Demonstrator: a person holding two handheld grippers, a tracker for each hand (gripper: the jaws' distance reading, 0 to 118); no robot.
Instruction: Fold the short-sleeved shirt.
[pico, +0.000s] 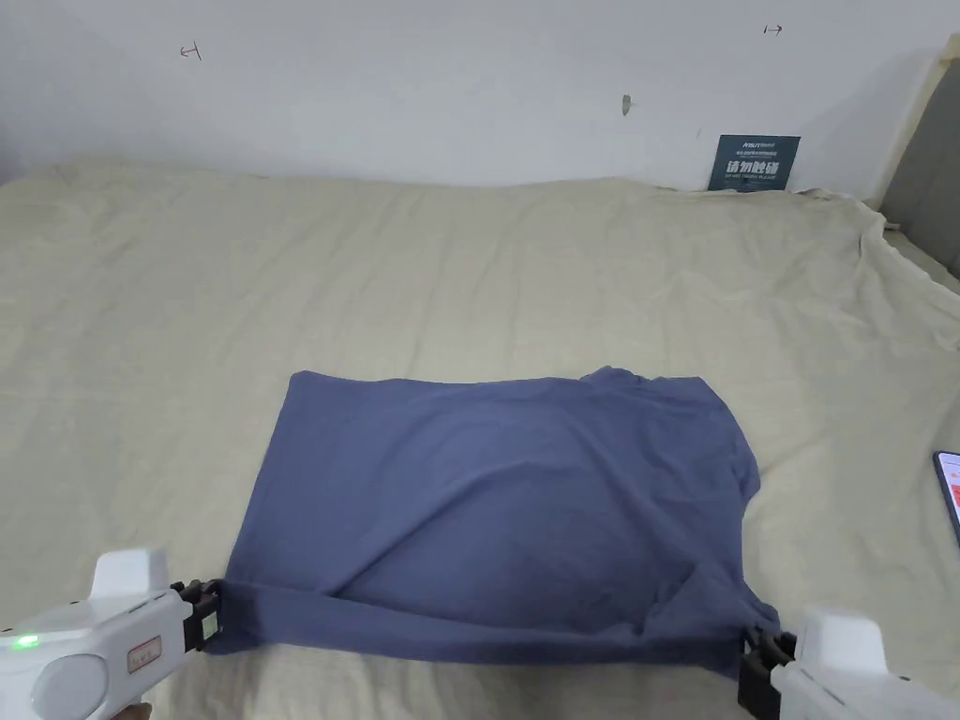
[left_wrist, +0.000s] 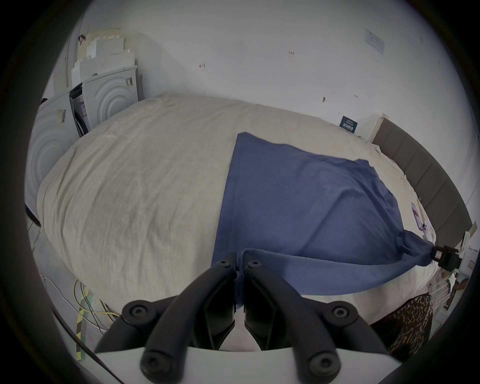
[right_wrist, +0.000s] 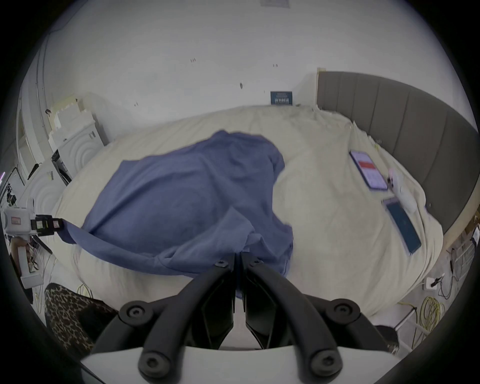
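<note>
Head view: the shirt (pico: 497, 506) lies on the bed (pico: 469, 272), blue, mostly flat, its near edge lifted and pulled taut. Your left gripper (pico: 208, 614) pinches the shirt's near left corner; your right gripper (pico: 757, 656) pinches its near right corner. A phone (pico: 949, 487) lies on the bed, right of the shirt.

Left gripper view: your left gripper (left_wrist: 239, 265) has its jaws clamped together on the shirt (left_wrist: 298, 202) edge. At the shirt's far corner, the right gripper (left_wrist: 439, 256) grips bunched cloth.

Right gripper view: your right gripper (right_wrist: 238, 261) has its jaws closed on a gathered fold of the shirt (right_wrist: 181, 197). The left gripper (right_wrist: 55, 226) holds the shirt's opposite corner, cloth stretched between. Two phones lie right of the shirt.
</note>
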